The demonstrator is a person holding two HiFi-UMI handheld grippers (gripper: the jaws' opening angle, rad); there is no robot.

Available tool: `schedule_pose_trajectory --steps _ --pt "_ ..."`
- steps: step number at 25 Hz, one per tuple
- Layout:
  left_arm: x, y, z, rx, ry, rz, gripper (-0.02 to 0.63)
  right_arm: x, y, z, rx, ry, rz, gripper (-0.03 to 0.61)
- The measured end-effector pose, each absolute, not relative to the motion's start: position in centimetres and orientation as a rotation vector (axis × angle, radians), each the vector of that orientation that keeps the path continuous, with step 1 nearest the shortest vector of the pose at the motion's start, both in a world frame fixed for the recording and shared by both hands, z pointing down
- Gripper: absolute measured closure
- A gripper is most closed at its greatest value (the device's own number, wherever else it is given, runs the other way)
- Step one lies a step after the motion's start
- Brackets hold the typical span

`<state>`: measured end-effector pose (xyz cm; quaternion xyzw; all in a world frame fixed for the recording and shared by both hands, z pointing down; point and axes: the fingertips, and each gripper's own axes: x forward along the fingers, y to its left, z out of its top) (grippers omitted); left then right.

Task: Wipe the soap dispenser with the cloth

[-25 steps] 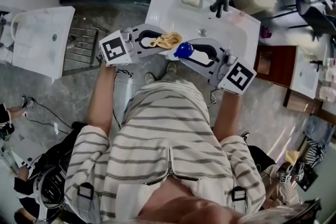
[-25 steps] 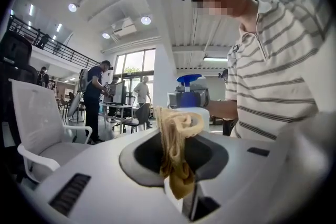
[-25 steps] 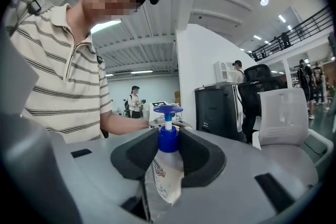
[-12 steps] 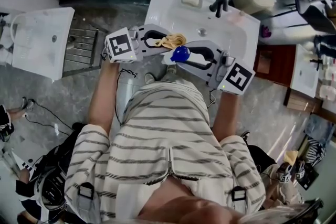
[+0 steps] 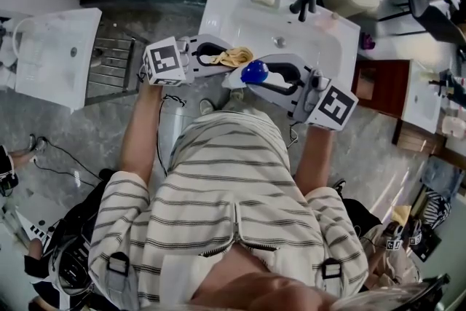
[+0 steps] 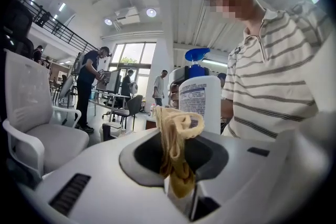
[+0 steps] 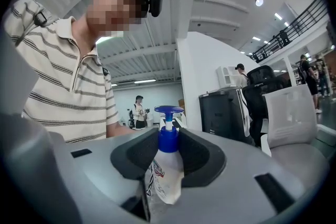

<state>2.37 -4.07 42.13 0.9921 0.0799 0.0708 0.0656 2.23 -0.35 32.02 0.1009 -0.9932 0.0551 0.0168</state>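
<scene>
Compared with a second ago, the left tool (image 5: 227, 57) has edged toward the bottle, dipped slightly and rolled a touch, so its marker cube sits at a new angle. The right tool (image 5: 256, 76) has not budged.

At the left tool's tip, the jaws are pressed almost together, pinching the lower end of a yellowish cloth (image 6: 176, 136). The rest of the cloth stands up out of the jaws in a loose fold. Straight ahead of that tool, just behind the fold, is the soap dispenser (image 6: 199, 99), a white bottle with a blue pump. From the left gripper view the cloth's top overlaps the label, but I cannot tell whether it actually touches.

The right tool's jaws stand about half spread and are clamped on the lower body of the soap dispenser, holding it upright and off any surface, with the pump rising above the tool's mouth. The two tools point at each other in front of the person's chest, tips just beside one another, with a white washbasin (image 5: 237, 14) beyond and below them.

I judge the wiping itself to be in hand, or only just starting, with the cloth brought up to the bottle's side. The next move calls for pressing the fold firmly against the bottle and stroking along it, while the right tool keeps the bottle steady and perhaps turns it to offer a fresh face.
</scene>
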Motion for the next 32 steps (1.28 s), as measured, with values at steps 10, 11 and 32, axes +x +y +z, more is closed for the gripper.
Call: schedule_pose_trajectory --steps 10,11,32 --pt "0.9 -3.7 42.4 2.961 0.207 0.235 0.525 2.7 -0.5 31.2 0.347 -3.108 0.173 0.454" --pt "0.7 -3.8 42.4 2.959 0.201 0.233 0.525 2.7 -0.6 31.1 0.355 -3.109 0.171 0.454" --pt "-1.0 -4.0 40.4 3.009 -0.097 0.151 0.525 2.9 -1.6 33.2 0.498 -2.996 0.154 0.454"
